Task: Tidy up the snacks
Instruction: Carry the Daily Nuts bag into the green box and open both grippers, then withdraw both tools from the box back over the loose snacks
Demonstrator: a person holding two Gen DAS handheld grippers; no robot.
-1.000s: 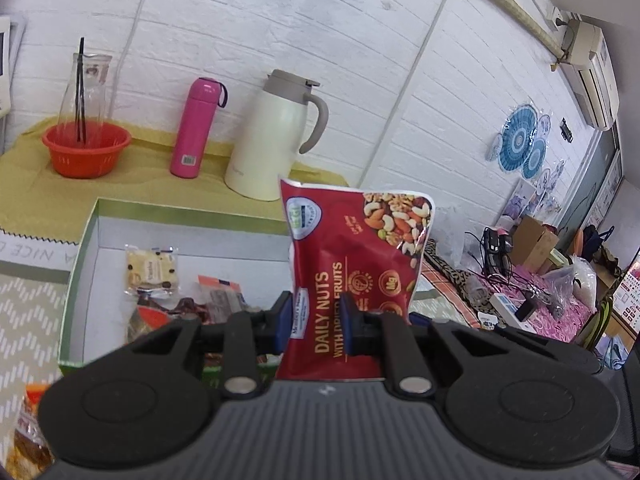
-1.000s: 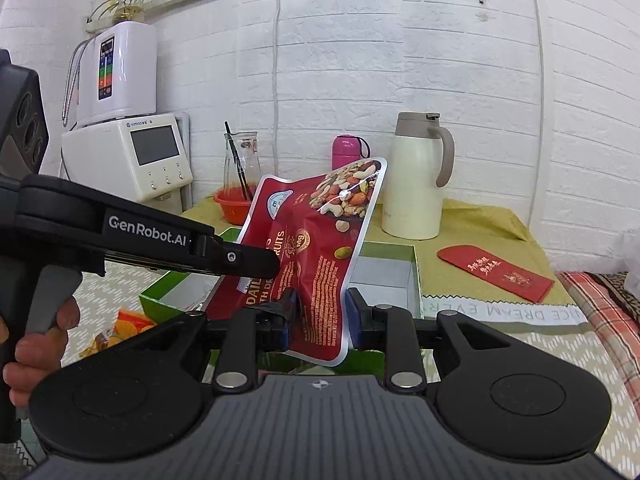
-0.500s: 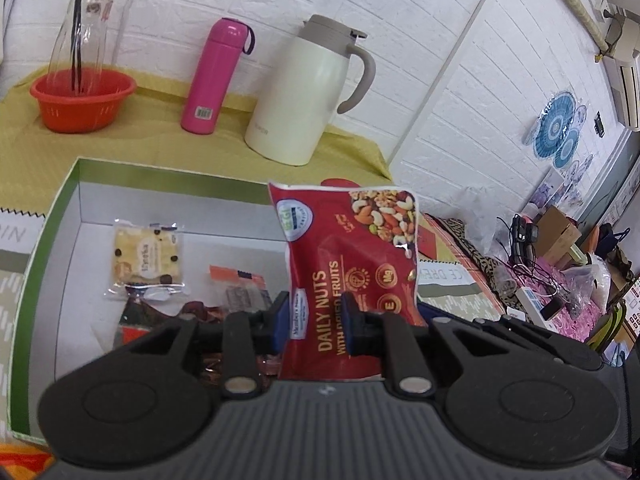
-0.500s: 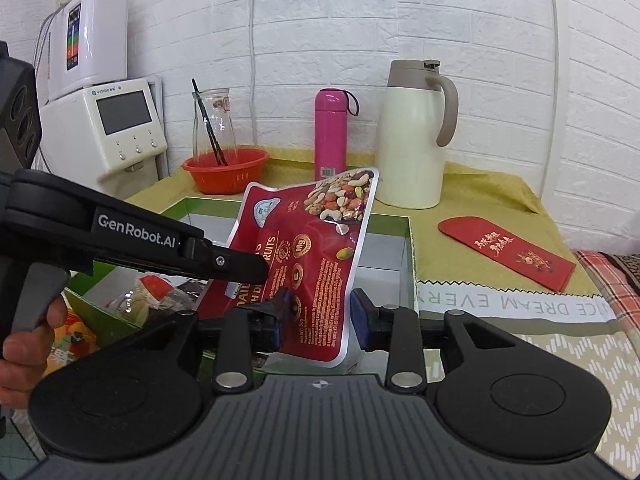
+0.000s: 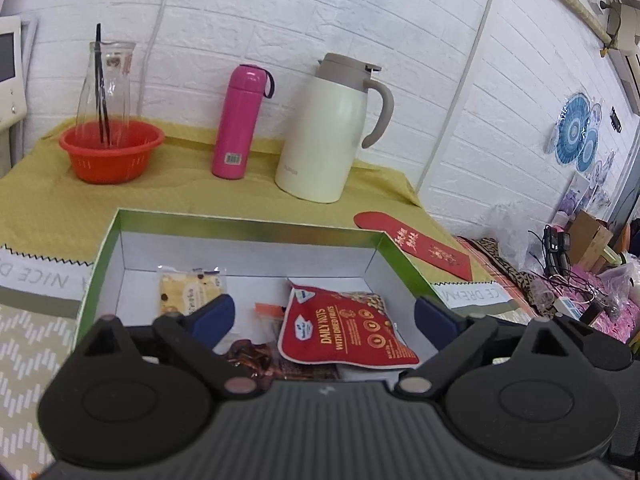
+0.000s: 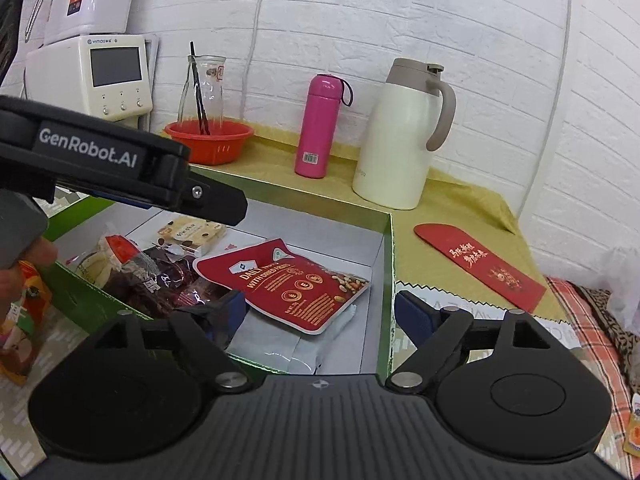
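Observation:
A red "Daily Nuts" pouch (image 5: 344, 328) lies flat inside the green-rimmed white box (image 5: 240, 226), on top of other snack packets. It also shows in the right wrist view (image 6: 288, 284). My left gripper (image 5: 322, 316) is open and empty just above the box's near side. My right gripper (image 6: 320, 312) is open and empty over the box's front right corner (image 6: 386, 280). A pale cookie packet (image 5: 188, 290) lies at the box's back left. Dark wrapped snacks (image 6: 160, 276) fill the left part.
An orange bowl with a glass carafe (image 5: 110, 152), a pink flask (image 5: 240, 120) and a cream jug (image 5: 332, 132) stand behind the box. A red envelope (image 6: 480, 264) lies to the right. A snack packet (image 6: 24, 320) lies outside the box at left.
Both grippers let go of the red nut pouch and opened wide. The pouch dropped from upright between the fingers to flat inside the box.

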